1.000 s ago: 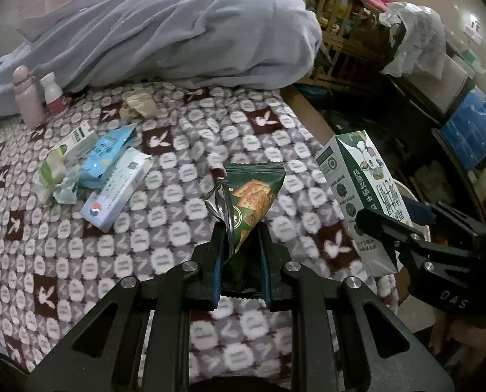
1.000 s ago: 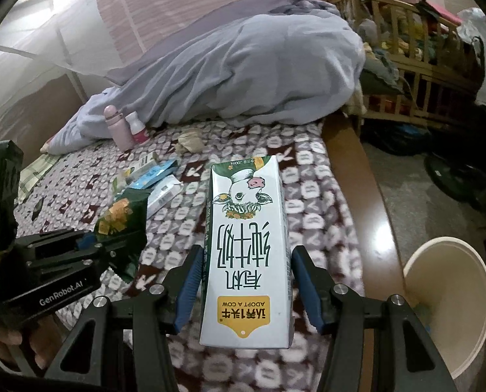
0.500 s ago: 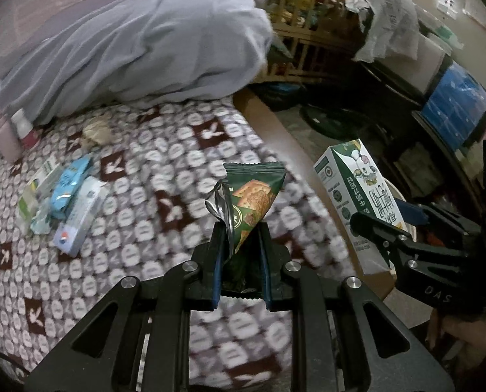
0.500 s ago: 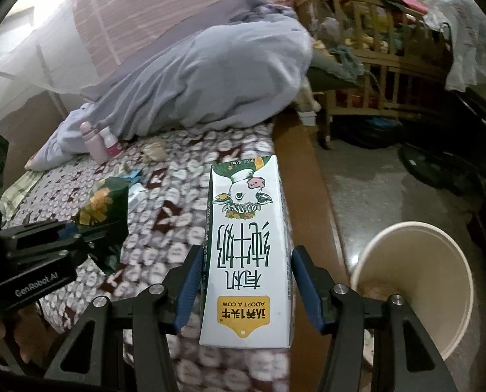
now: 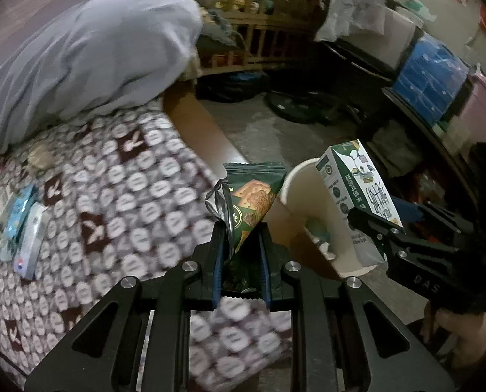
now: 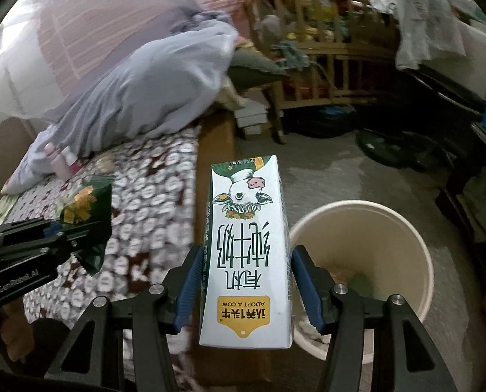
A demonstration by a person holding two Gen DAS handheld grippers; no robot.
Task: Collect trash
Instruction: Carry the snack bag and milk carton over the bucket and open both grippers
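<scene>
While both loads are in transit toward the bin, treat the step in hand as a paired carry-and-drop.

Left wrist view: the left gripper (image 5: 241,261) is closed down narrow on a green cracker wrapper (image 5: 251,202), pinching its lower end so that the upper part stands up past the fingertips, with a torn foil flap hanging off its left side. The cream bin (image 5: 296,176) lies just ahead of the fingertips and to their right, standing on the floor beside the wooden bed edge (image 5: 207,130). The right gripper (image 5: 378,232) appears to the right, carrying the milk carton (image 5: 357,186) in front of the bin. More litter (image 5: 25,225) lies on the patterned blanket (image 5: 138,189), well to the left.

Right wrist view: the right gripper (image 6: 244,282) stands moderately wide, with both blue pads against the sides of the milk carton (image 6: 247,241), which sits upright along the fingers. The bin (image 6: 422,251) is just ahead and to the right, its mouth open and some rubbish at the bottom. The left gripper (image 6: 63,238) with the wrapper (image 6: 86,209) is to the left, over the blanket.

Procedure, as judged: bring each load fully over the bin mouth before releasing. Drop the carton first; it is closer. Carry the wrapper past the bed edge, since light foil may cling or drift and land outside the rim.
</scene>
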